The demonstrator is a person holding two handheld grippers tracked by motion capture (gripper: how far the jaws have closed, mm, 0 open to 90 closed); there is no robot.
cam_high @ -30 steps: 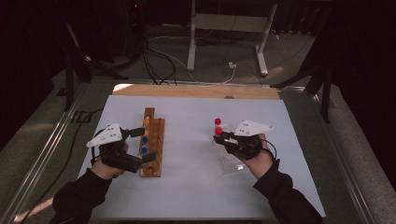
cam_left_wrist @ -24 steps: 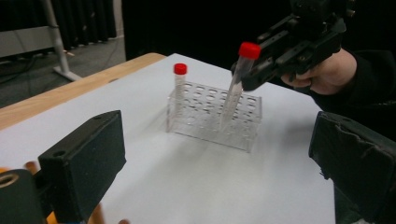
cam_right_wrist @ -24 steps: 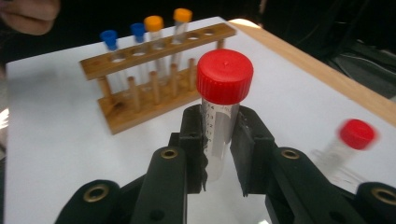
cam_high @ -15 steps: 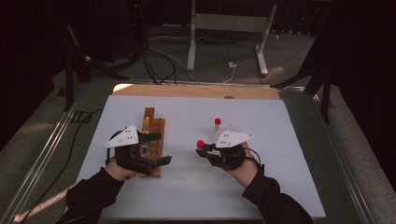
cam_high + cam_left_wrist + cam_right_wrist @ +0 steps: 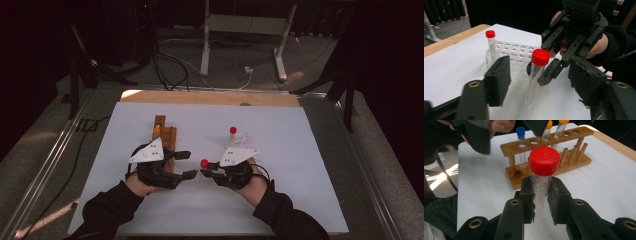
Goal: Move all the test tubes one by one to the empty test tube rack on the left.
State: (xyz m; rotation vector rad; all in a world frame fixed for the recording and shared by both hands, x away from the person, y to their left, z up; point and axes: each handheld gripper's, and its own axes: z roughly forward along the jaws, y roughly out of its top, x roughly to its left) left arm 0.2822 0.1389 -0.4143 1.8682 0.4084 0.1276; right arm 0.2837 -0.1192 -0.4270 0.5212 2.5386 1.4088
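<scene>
A: What does the right gripper [image 5: 541,202] have between its jaws?

B: A clear tube with a red screw cap [image 5: 544,160]. In the right gripper view the jaws pinch its graduated body just under the cap, and the tube stands upright between them. From the high view you get little more than a red dot [image 5: 204,163] at the gripper's tip, above the white table [image 5: 300,150], between the two hands.

A: And the left gripper [image 5: 187,164]?

B: Spread wide. The left gripper view looks between its two jaws at the held tube [image 5: 537,67], with bare space on both sides; nothing touches them.

A: Where did the high view fall short?

B: The racks. It shows a wooden rack [image 5: 165,137] mostly hidden behind the left hand [image 5: 145,175]. The right gripper view shows it properly: a wooden test tube rack [image 5: 554,157] with a blue-capped tube [image 5: 520,135] and two orange-capped tubes [image 5: 547,130] standing in its holes.

A: And the clear rack?

B: The left gripper view shows a transparent rack with rows of holes [image 5: 516,53], and a second red-capped tube [image 5: 490,43] upright at its near corner. In the high view it is a faint glint under a red cap [image 5: 233,130], just beyond the right gripper [image 5: 212,169].
</scene>
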